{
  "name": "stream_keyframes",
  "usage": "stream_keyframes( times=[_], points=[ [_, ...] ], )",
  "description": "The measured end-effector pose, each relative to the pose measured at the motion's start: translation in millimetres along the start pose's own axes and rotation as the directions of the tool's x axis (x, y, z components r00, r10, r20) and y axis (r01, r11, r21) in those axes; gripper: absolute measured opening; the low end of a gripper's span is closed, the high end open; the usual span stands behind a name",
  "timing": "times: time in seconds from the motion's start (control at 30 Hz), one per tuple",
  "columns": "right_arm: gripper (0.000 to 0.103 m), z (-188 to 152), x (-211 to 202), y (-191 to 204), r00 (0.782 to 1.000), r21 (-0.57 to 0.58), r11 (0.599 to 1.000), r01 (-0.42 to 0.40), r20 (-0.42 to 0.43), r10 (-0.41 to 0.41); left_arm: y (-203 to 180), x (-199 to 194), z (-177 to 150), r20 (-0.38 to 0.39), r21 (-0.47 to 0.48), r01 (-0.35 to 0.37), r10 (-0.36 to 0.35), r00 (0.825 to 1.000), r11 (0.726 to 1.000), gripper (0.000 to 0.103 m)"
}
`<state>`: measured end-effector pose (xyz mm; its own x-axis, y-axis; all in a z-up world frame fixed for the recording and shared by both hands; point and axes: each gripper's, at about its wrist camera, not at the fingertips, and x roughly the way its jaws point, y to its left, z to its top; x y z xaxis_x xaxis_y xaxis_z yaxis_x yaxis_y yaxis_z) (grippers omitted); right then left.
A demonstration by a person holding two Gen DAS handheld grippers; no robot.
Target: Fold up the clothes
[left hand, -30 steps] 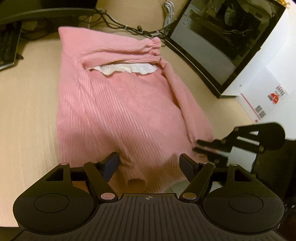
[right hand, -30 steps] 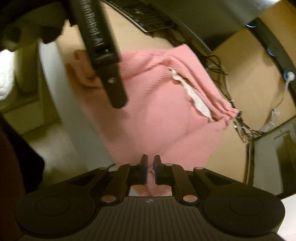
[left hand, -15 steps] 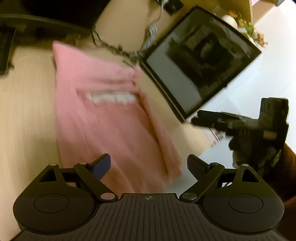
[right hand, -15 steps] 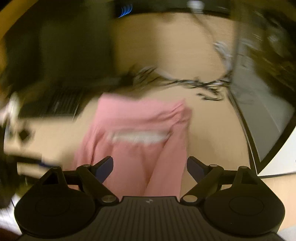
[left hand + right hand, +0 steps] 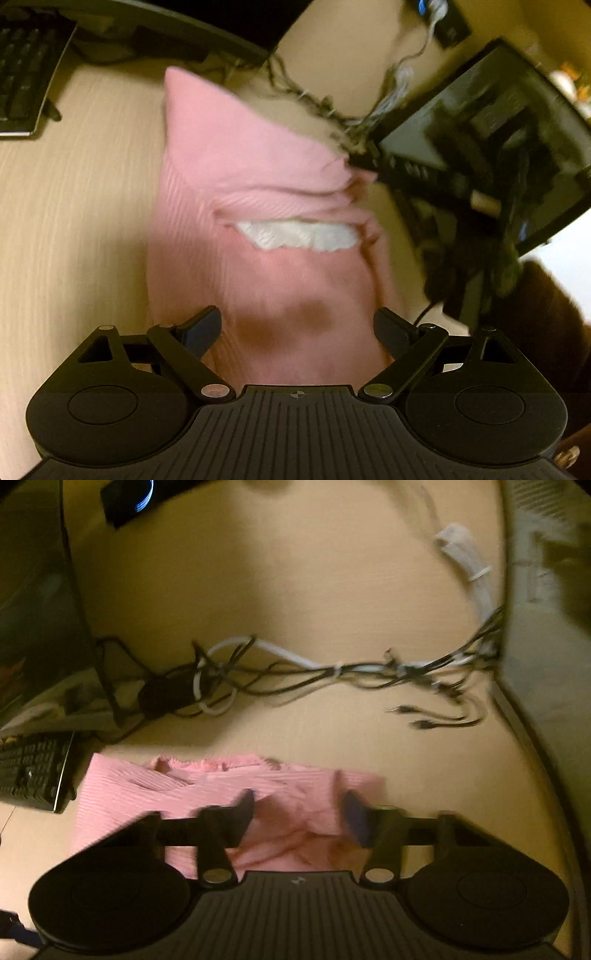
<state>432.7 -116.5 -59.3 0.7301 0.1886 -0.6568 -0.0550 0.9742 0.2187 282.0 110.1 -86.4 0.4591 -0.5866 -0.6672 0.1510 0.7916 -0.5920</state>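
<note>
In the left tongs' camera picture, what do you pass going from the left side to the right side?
Black keyboard → bare tan desk → pink sweater with its white lace collar → the dark glass-sided computer case.

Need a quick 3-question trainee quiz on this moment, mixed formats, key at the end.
1. True or false: the pink sweater lies on the wooden desk.
2. What colour is the lace trim on the sweater?
3. The left gripper is: A open, B shut on the sweater, C out of view.
Key: 1 true; 2 white; 3 A.
</note>
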Motion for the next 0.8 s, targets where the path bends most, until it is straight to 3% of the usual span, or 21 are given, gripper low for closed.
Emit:
stream_keyframes(
  times=[0.1,0.23,0.33,0.4,0.47,0.53,0.63,0.73,0.8],
  points=[
    [0.005,18.3,-16.3,4.0,0.996,0.020,0.998,-0.060,0.072,0.059,3.2,2.6,-2.0,-0.007,-0.011,-0.011,0.011,1.000,1.000,0.094],
    [0.005,32.5,-46.8,1.1,0.993,0.005,0.996,-0.086,0.087,0.085,13.1,1.6,-3.2,0.004,-0.030,0.011,-0.011,1.000,0.999,0.095],
    [0.006,8.5,-22.3,-3.2,1.000,-0.073,0.997,0.018,-0.020,-0.019,13.6,2.5,-2.6,0.005,-0.022,0.018,-0.018,1.000,1.000,0.098],
    [0.015,-14.8,-0.3,-10.8,0.993,-0.092,0.994,0.055,-0.098,-0.064,12.8,3.0,-2.7,0.008,-0.017,0.019,-0.019,1.000,1.000,0.098],
    [0.024,-23.3,0.1,-11.7,0.995,-0.112,0.991,0.069,-0.070,-0.077,8.7,3.4,-3.9,-0.001,-0.016,0.002,-0.002,1.000,1.000,0.098],
    [0.027,-17.9,-8.4,-8.3,0.996,-0.124,0.990,0.070,-0.052,-0.077,1.9,-0.2,-7.2,-0.024,0.006,0.002,-0.001,1.000,1.000,0.098],
    [0.033,-7.7,-26.8,-2.6,0.998,-0.149,0.987,0.063,0.006,-0.062,-7.7,-6.3,-10.5,-0.073,0.051,0.061,-0.057,0.996,0.997,0.098],
    [0.033,-1.0,-41.3,3.7,0.998,-0.142,0.990,0.007,0.057,0.001,-8.7,6.5,-12.4,-0.143,0.088,0.076,-0.063,0.988,0.993,0.098],
    [0.033,0.4,-33.6,5.5,0.999,-0.108,0.993,-0.037,0.025,0.040,-12.6,13.6,-10.5,-0.157,0.088,0.086,-0.071,0.985,0.992,0.102]
  ],
)
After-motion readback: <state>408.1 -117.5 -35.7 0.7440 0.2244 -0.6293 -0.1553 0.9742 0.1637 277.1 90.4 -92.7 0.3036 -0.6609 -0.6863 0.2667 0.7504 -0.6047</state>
